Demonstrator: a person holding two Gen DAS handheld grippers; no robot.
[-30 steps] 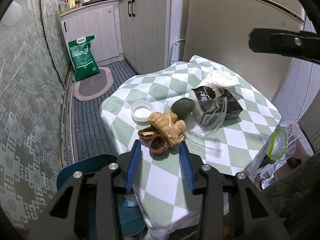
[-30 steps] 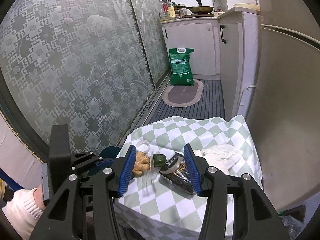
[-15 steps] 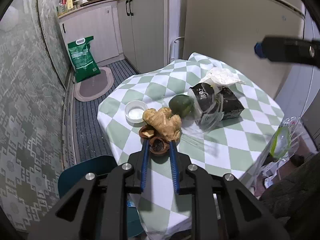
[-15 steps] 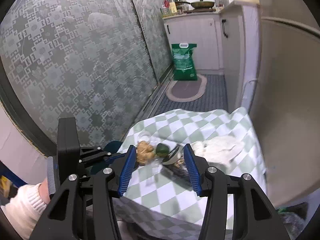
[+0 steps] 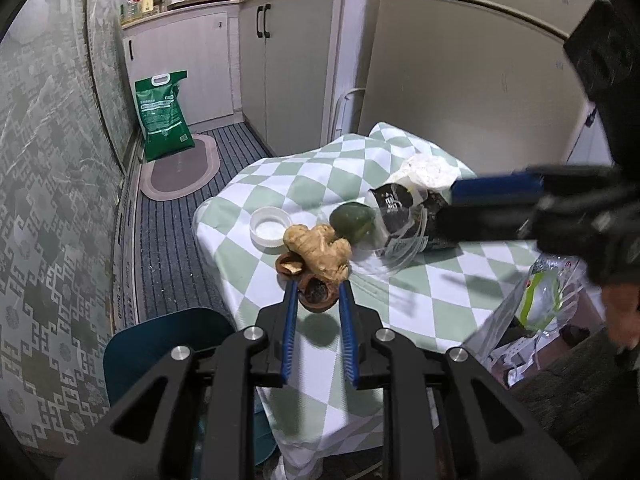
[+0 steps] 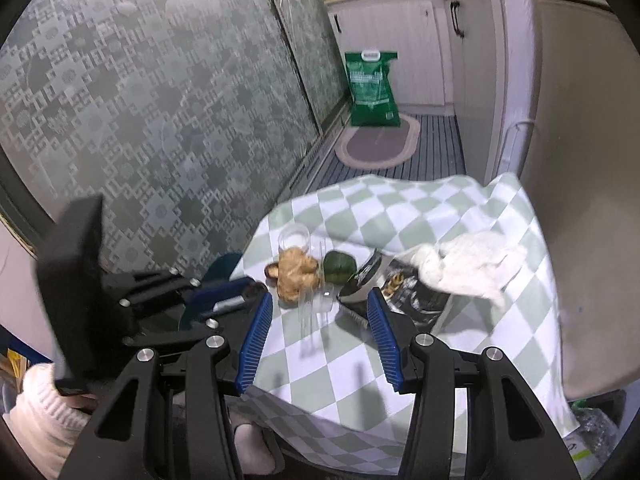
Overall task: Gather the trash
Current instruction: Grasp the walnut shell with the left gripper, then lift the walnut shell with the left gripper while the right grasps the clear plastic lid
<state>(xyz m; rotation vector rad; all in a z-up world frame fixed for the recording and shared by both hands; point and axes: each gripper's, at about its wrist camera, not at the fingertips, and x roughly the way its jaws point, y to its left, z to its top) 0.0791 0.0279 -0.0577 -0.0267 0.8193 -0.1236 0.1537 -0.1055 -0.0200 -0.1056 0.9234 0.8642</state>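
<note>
Since a second ago my left gripper (image 5: 318,294) has closed from wide apart onto the brown nutshell half (image 5: 317,298), now clamped at the tablecloth's (image 5: 420,300) near edge, six o'clock of the ginger root (image 5: 320,250). My right gripper (image 6: 320,312) hangs with fingers apart over the black wrapper (image 6: 404,292). I should lift straight up, gently, so the shell doesn't crack or drag the ginger touching it.

Left gripper (image 5: 318,295) jaws pinched narrow around something; right gripper (image 6: 320,308) jaws spread wide.
</note>
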